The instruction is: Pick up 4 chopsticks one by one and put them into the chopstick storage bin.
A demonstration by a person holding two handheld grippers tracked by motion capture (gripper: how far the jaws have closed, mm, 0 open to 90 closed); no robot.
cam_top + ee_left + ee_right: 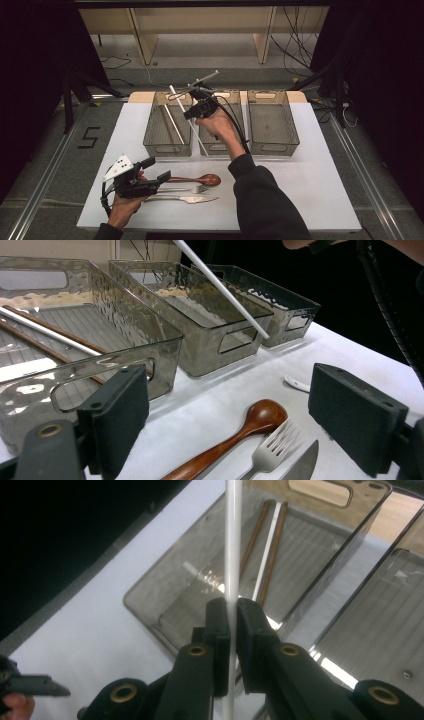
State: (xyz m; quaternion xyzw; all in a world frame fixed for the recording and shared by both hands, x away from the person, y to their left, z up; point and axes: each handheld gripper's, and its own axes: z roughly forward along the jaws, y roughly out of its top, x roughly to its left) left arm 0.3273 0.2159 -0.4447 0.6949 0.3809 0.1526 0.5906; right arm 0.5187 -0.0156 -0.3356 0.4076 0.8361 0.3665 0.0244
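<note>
My right gripper (233, 625) pinches a white chopstick (233, 540) above the left bin (167, 142) w/ two brown sticks (272, 555) + one white inside; middle bin (200, 315) bare, left gripper (150, 172) spread near spoon (202, 179).

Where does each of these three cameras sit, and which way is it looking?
High view: above the person's side, looking forward and down on the table; both forearms and hands show.
Left gripper view: rides the left gripper, low, facing spoon, fork and bins; its open jaws show.
Right gripper view: rides the right gripper, looking down into the left bin; its jaws clamp the white chopstick.
All three views share that chopstick.
</note>
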